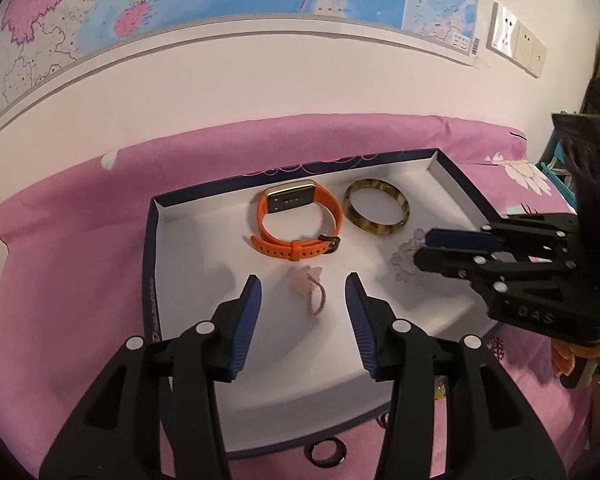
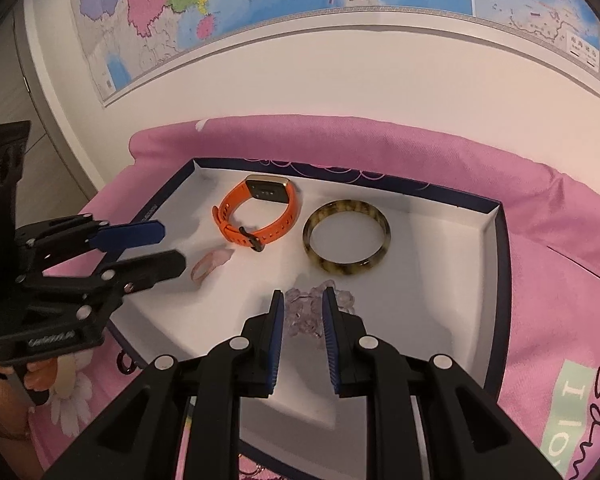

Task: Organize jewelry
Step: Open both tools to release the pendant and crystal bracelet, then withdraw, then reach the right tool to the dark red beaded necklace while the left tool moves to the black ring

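A shallow white tray (image 1: 188, 240) with navy walls sits on a pink cloth (image 1: 60, 240). Inside it, an orange watch (image 1: 296, 222) lies at the back, with a tortoiseshell bangle (image 1: 376, 208) beside it. The left gripper (image 1: 303, 294), jaws wide, hovers over a pink hair tie (image 1: 310, 292). The right gripper (image 2: 303, 312), jaws narrow, straddles a clear bead bracelet (image 2: 306, 312); whether it grips is unclear.

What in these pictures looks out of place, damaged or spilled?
Nothing looks damaged or spilled. The one odd item is a dark ring lying on the pink cloth outside the white-lined tray, beside its near edge, while the orange strap watch and mottled brown bangle lie inside.
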The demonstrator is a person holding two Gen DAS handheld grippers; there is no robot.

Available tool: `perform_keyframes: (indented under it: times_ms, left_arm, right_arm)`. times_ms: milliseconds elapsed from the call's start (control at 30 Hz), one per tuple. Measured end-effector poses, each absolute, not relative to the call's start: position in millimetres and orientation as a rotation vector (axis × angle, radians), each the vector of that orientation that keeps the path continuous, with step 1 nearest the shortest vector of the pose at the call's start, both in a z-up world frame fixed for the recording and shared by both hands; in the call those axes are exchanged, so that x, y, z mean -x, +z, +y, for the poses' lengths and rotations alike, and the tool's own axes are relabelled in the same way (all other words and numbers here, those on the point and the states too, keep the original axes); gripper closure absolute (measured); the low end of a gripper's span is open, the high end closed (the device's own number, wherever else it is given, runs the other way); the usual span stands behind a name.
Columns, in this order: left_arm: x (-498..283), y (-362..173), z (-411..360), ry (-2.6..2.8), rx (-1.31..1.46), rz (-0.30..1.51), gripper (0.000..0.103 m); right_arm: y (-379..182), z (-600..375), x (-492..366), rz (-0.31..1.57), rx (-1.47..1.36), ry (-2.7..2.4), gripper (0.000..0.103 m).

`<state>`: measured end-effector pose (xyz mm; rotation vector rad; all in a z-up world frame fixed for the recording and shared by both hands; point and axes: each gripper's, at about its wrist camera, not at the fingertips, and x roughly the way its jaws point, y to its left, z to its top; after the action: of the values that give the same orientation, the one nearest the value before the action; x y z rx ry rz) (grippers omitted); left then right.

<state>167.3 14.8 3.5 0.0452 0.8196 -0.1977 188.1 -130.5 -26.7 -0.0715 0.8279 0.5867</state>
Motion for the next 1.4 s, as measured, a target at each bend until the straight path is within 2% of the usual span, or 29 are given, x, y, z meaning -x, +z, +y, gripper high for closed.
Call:
perform_keyframes:
  times_ms: [400,600,800,1067,1400]
  left_arm:
    - [-143.3,6.8,20.3,-0.216,-0.027,0.81,0.057]
    - [-120.4,8.3,28.8,-0.225,-0.026,0.792,0.055]
    - [-94.3,5.2,36.4,-0.23,-0.032,0.781,0.053]
    - [-68.3,-3.2,42.1,-0.241,-0.009,0.79,0.051]
    - [-57.6,-13.1,33.5,-0.254,-0.015,0.808,0.05]
  right_arm:
    - [-18.2,-132.0,-184.8,0.79,0.079,0.552,0.085]
    - [0.1,-149.2,-165.0,0.762,0.034,0.582,0.076]
    - [6.8,-154.6,-128.1,0.742,0.046,0.643,0.074]
    - [-17.3,-160.8,-88.0,0.807,0.09,0.65,0.074]
    - [-44.0,-173.9,-101.8,0.891,0.029,0.56,0.075]
